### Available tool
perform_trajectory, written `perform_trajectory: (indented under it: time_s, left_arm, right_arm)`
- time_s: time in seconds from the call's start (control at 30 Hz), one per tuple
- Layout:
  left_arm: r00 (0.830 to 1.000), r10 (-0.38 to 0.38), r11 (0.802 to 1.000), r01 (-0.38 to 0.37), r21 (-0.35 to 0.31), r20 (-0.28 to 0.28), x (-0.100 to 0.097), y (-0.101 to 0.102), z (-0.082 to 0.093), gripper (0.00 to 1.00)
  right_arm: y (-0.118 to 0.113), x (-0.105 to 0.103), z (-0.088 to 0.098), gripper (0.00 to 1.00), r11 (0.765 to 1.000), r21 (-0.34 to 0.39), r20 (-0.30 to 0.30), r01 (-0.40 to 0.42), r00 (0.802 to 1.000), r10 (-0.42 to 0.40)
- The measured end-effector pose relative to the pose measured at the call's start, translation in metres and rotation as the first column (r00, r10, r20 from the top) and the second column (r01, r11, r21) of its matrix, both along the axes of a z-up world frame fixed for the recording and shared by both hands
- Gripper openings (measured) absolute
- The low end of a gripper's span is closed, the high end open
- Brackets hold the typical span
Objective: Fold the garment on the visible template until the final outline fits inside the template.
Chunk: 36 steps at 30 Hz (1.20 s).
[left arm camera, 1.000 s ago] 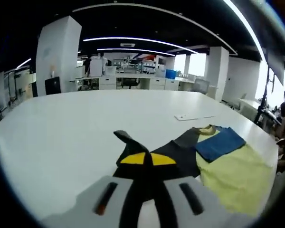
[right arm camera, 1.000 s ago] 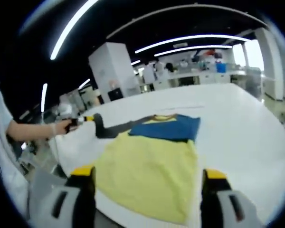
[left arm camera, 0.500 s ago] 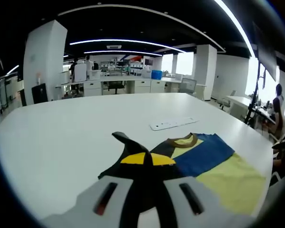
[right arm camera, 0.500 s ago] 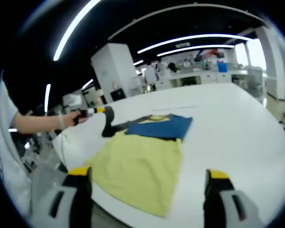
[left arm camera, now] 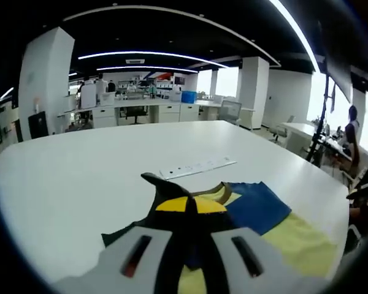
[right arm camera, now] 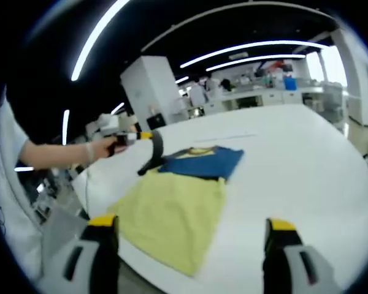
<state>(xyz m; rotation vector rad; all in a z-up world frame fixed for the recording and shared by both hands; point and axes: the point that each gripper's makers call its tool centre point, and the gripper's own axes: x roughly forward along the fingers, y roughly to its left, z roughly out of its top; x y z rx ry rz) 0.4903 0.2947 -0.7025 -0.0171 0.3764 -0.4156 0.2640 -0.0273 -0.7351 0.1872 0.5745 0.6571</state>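
Garment (right arm camera: 172, 205) comes first for us: a yellow shirt with a blue band across the chest and dark sleeves, lying on the white counter (right arm camera: 294, 165) near its front edge. In the right gripper view we see its yellow body spread flat toward us, the blue band (right arm camera: 202, 162) beyond it and a brown collar at the far end. One dark sleeve (right arm camera: 152, 156) is lifted off the counter, pinched in the left gripper (right arm camera: 148, 136), which a person's hand (right arm camera: 107, 147) holds out from the left. In the left gripper view we look along that gripper's own fingers (left arm camera: 172, 205), closed together on the dark cloth, with the yellow and blue of the garment (left arm camera: 257, 211) lying to the right below them. The right gripper (right arm camera: 190, 233) hangs over the near counter edge with its yellow-tipped fingers (right arm camera: 103, 222) spread wide apart and nothing between them. A long white strip (left arm camera: 193, 167) lies on the counter just beyond the collar. Farther off we see a white pillar (left arm camera: 43, 79), desks and ceiling light strips. We cannot make out a template outline on the counter.
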Motion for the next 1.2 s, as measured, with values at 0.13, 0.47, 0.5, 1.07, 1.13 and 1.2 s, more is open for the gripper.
perform_trajectory:
  time_s: [0.13, 0.47, 0.5, 1.07, 1.13, 1.2]
  left_arm:
    - [0.999, -0.031, 1.0, 0.031, -0.003, -0.012, 0.003, -0.024, -0.006, 0.0]
    - [0.996, -0.082, 0.996, 0.081, -0.025, -0.026, 0.011, -0.072, -0.016, 0.0]
    - [0.996, -0.088, 0.996, 0.088, -0.02, -0.024, 0.011, -0.077, -0.017, 0.0]
    - [0.981, -0.185, 0.983, 0.183, -0.034, -0.059, 0.014, -0.151, -0.043, 0.0]
    - [0.978, -0.192, 0.981, 0.19, -0.034, -0.077, 0.013, -0.157, -0.05, 0.0]
    - [0.977, -0.192, 0.981, 0.189, -0.042, -0.089, 0.013, -0.163, -0.055, 0.0]
  right_arm:
    - [-0.011, 0.004, -0.003, 0.99, 1.0, 0.01, -0.005, 0.004, 1.0, -0.004]
    - [-0.024, 0.005, -0.012, 0.99, 1.0, 0.026, -0.021, 0.011, 1.0, -0.01]
    - [-0.024, 0.004, -0.013, 0.99, 1.0, 0.027, -0.022, 0.009, 1.0, -0.008]
    - [-0.041, 0.001, -0.027, 0.99, 0.997, 0.057, -0.048, 0.053, 0.998, -0.05]
    - [-0.042, 0.001, -0.03, 0.99, 0.997, 0.057, -0.051, 0.053, 0.997, -0.05]
    - [-0.043, 0.0, -0.03, 0.99, 0.996, 0.06, -0.052, 0.06, 0.997, -0.057]
